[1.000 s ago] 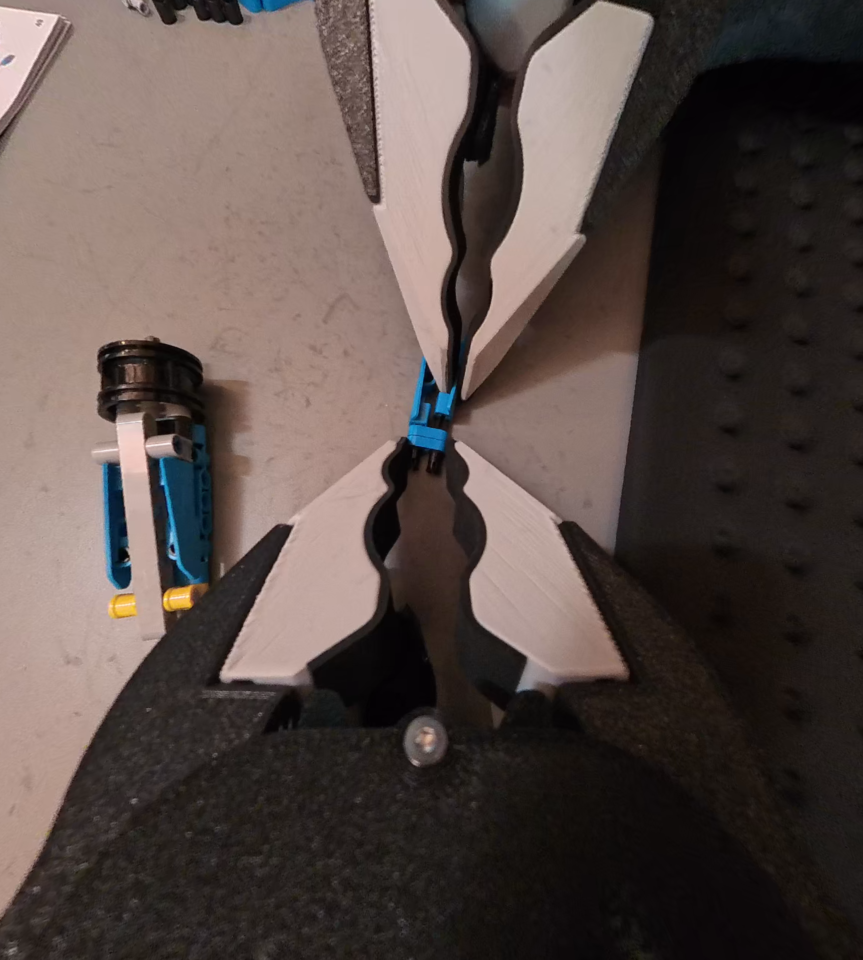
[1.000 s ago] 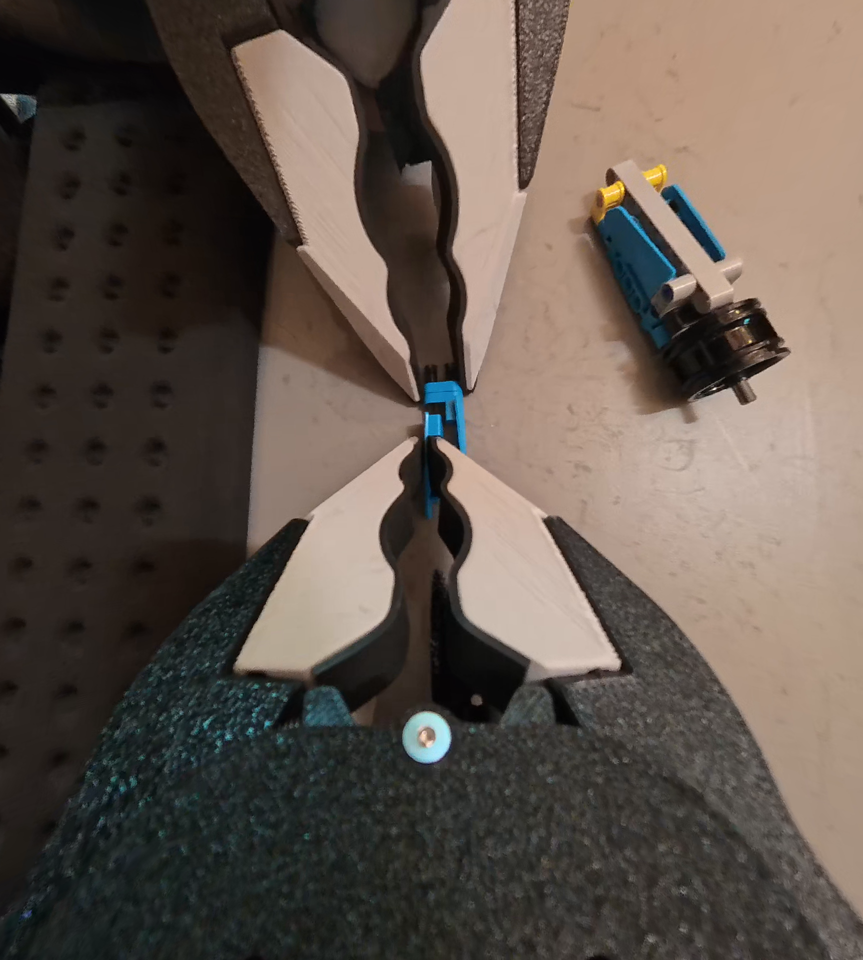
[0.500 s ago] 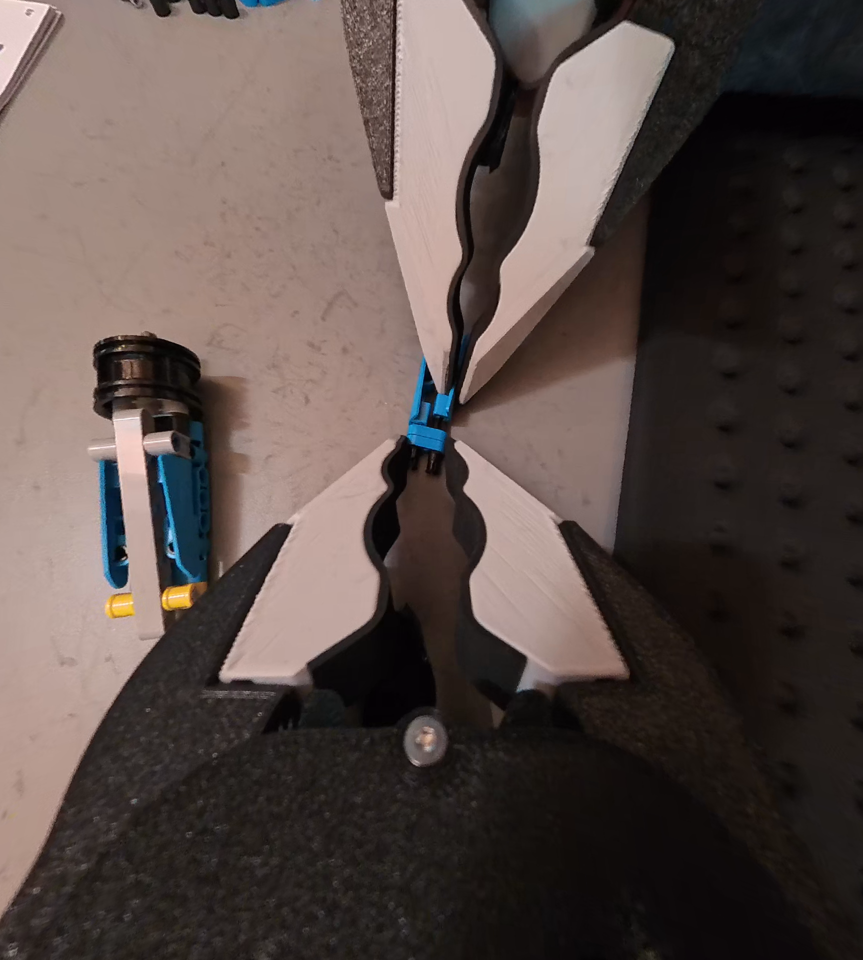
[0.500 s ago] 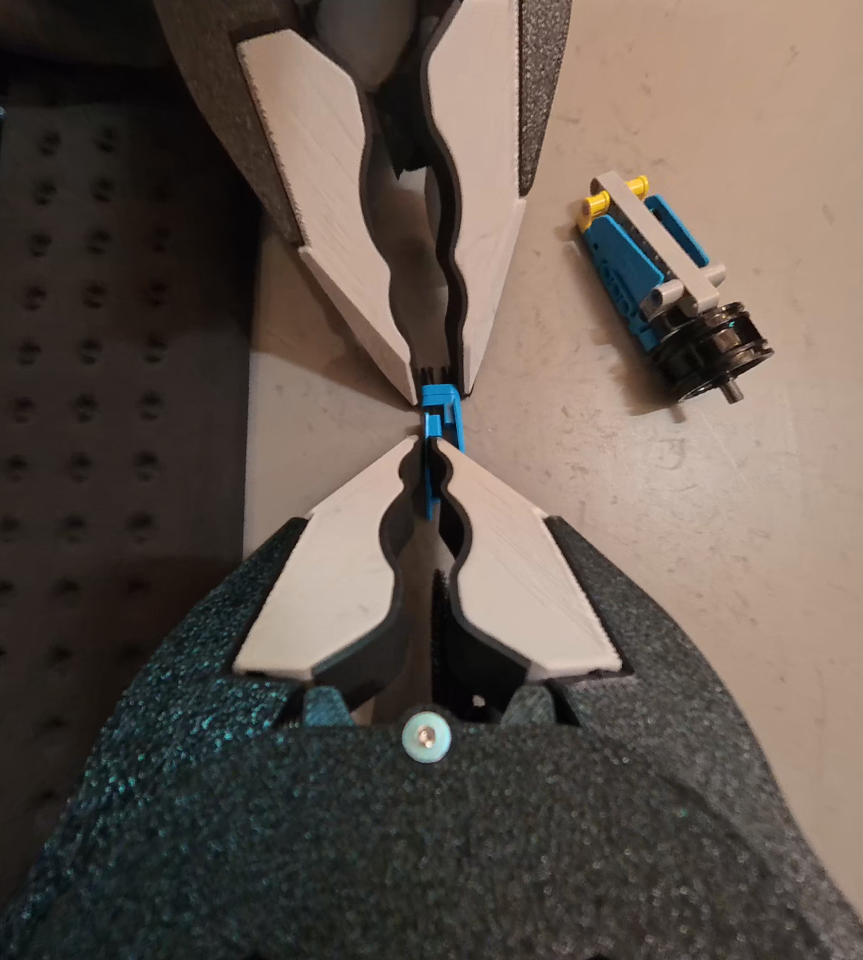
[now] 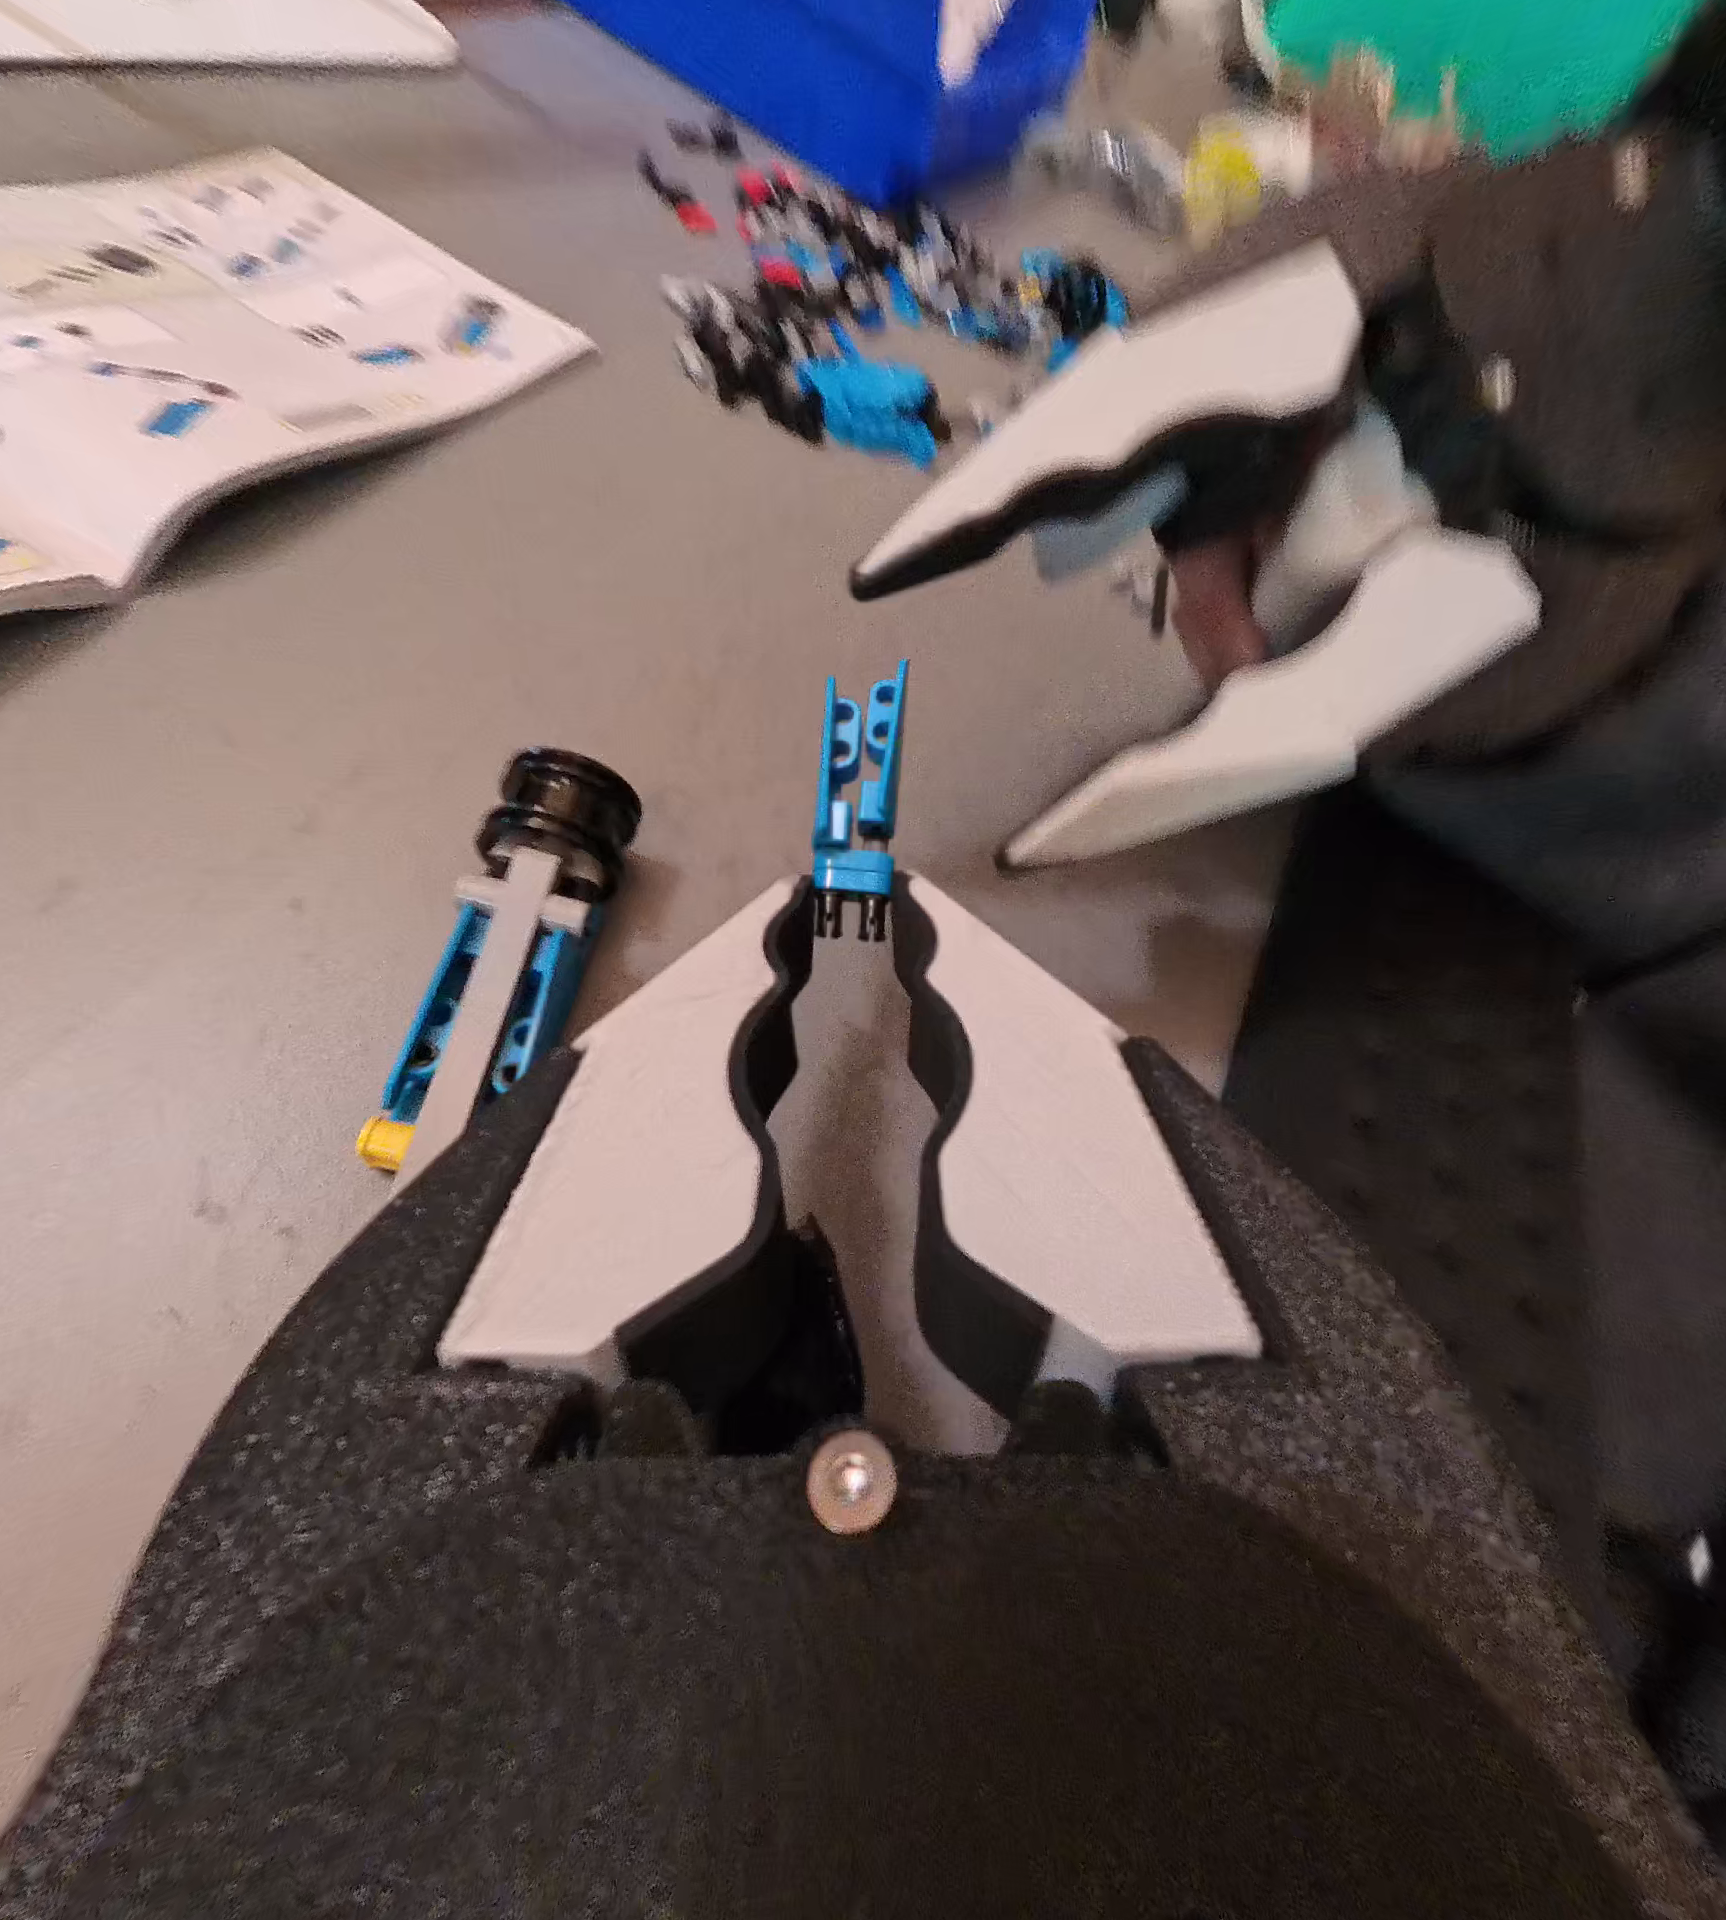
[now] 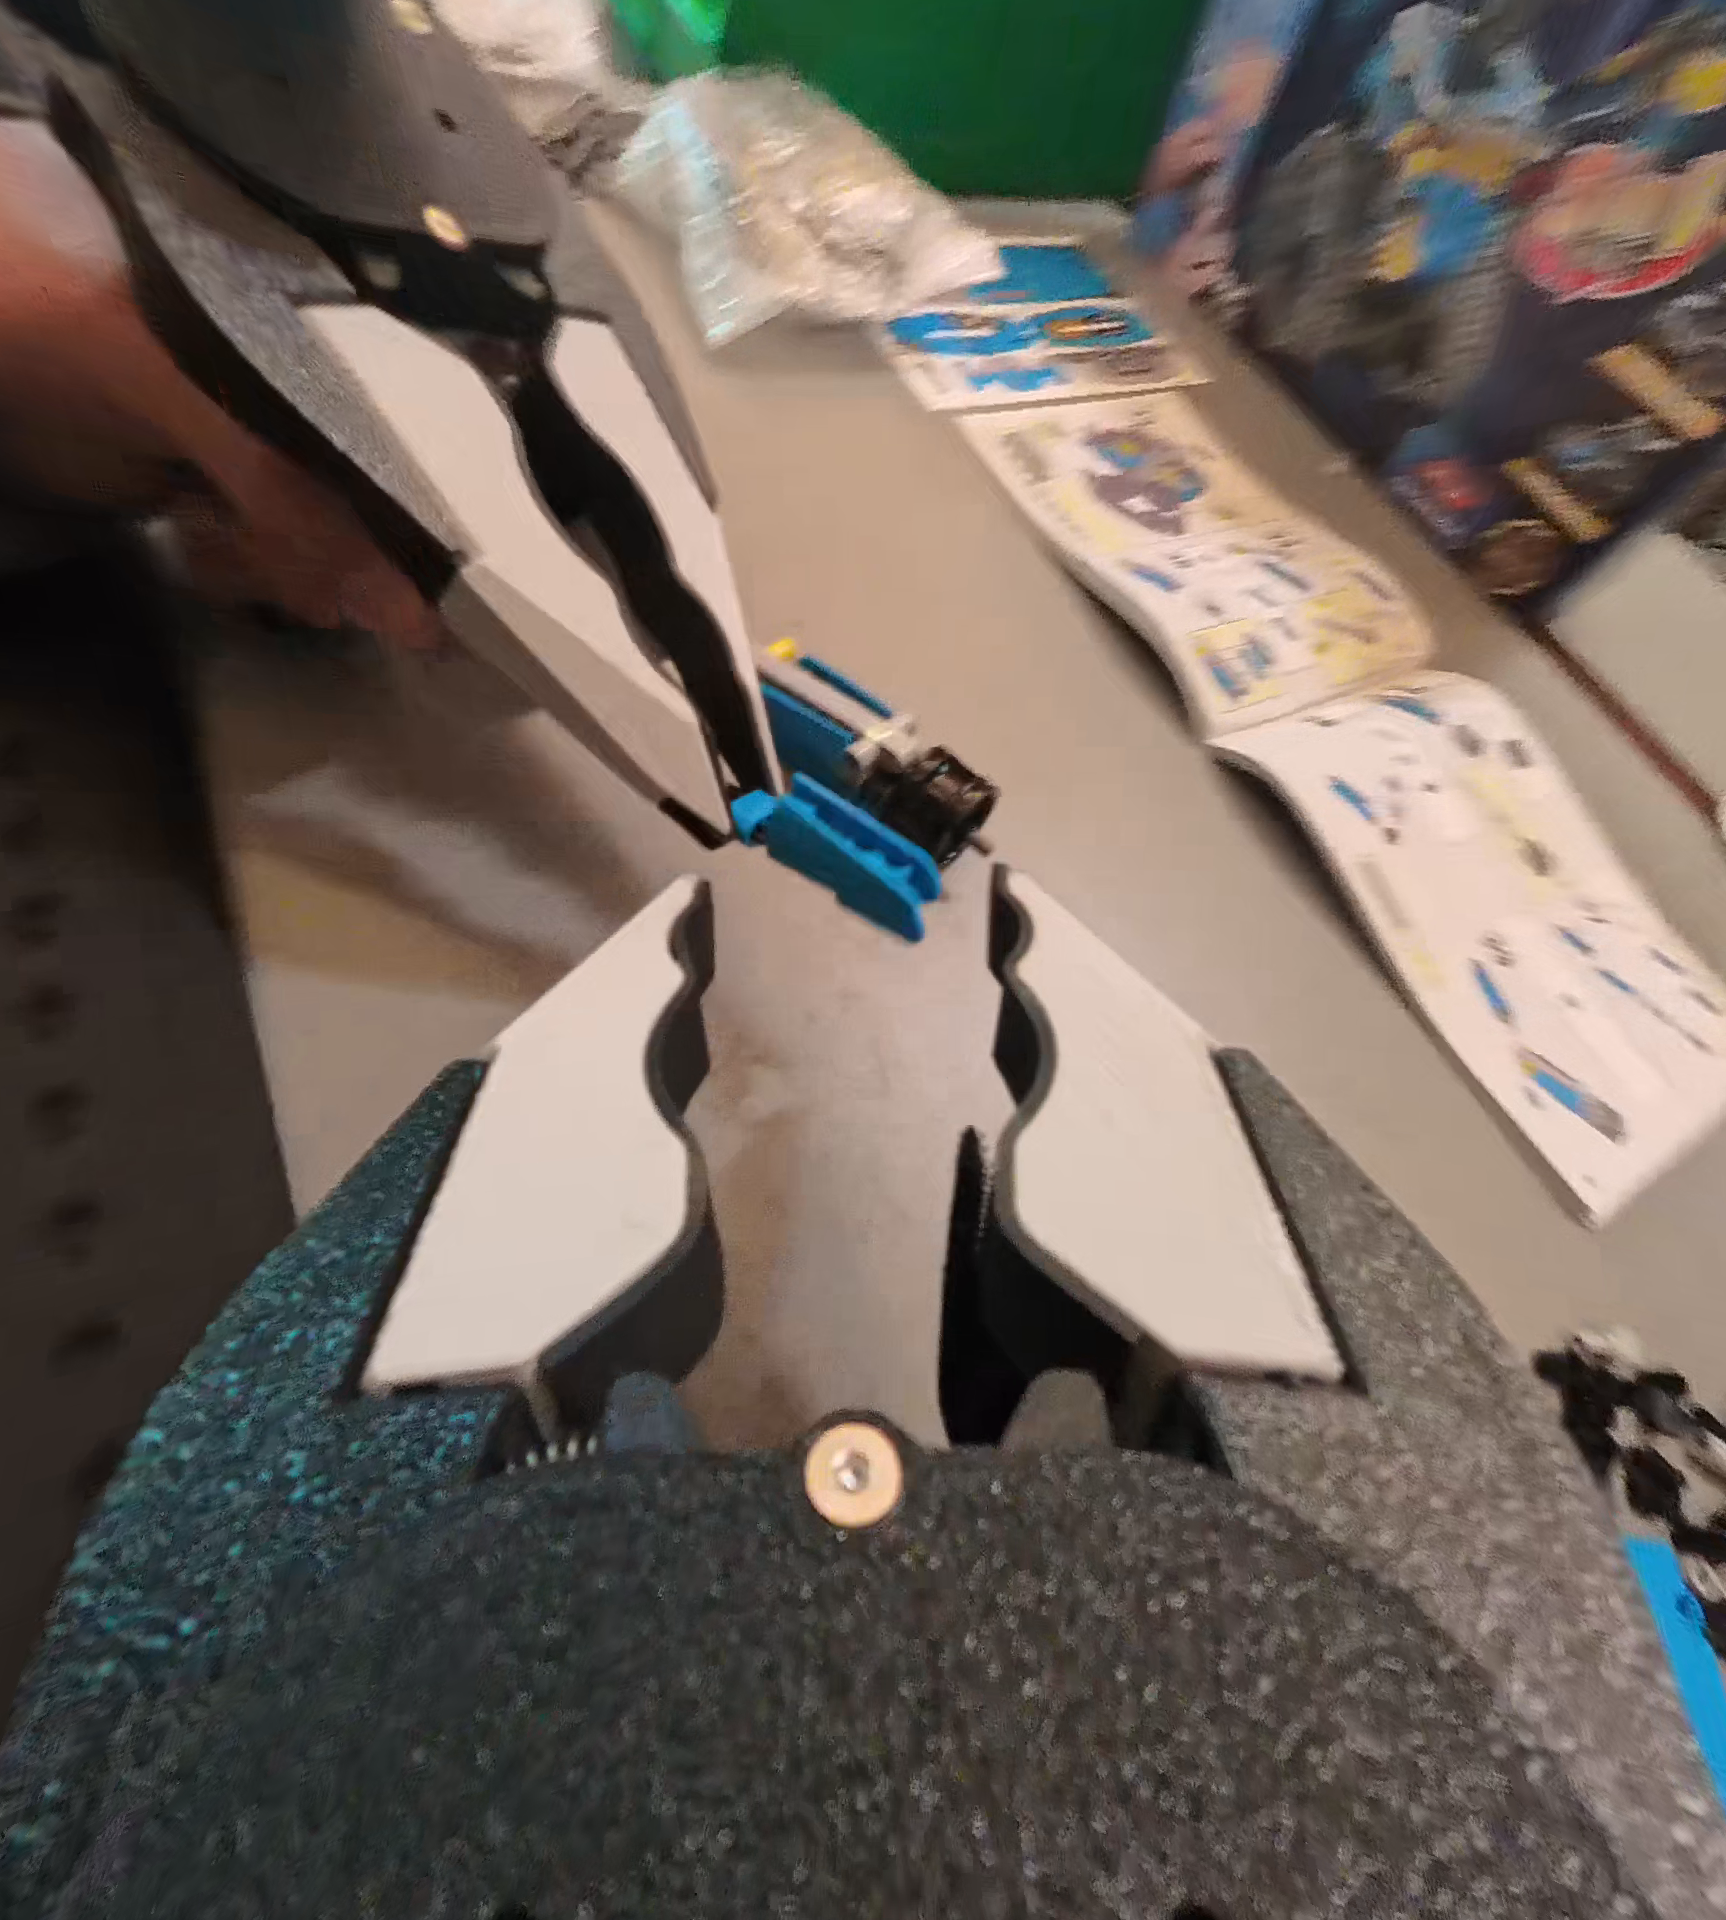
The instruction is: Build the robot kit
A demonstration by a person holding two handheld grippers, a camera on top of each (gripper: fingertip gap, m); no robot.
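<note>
The left gripper [image 5: 846, 902] has its fingers closed on the black pins at the base of a small blue brick piece [image 5: 859, 774], which stands up from the tips toward 12 o'clock. A second ago both grippers pinched this piece tip to tip; now the right gripper [image 6: 848, 894] has let go, its fingers spread wide and empty, drawn back to 2 o'clock of the left one. The join looks finished. Just beside the left fingers, at 10 o'clock, a blue-and-grey assembly with a black wheel [image 5: 516, 935] lies on the grey tabletop [image 5: 163, 883]. Farther off lie an open instruction booklet [image 5: 173, 353] and a blurred pile of loose parts [image 5: 859, 332].
</note>
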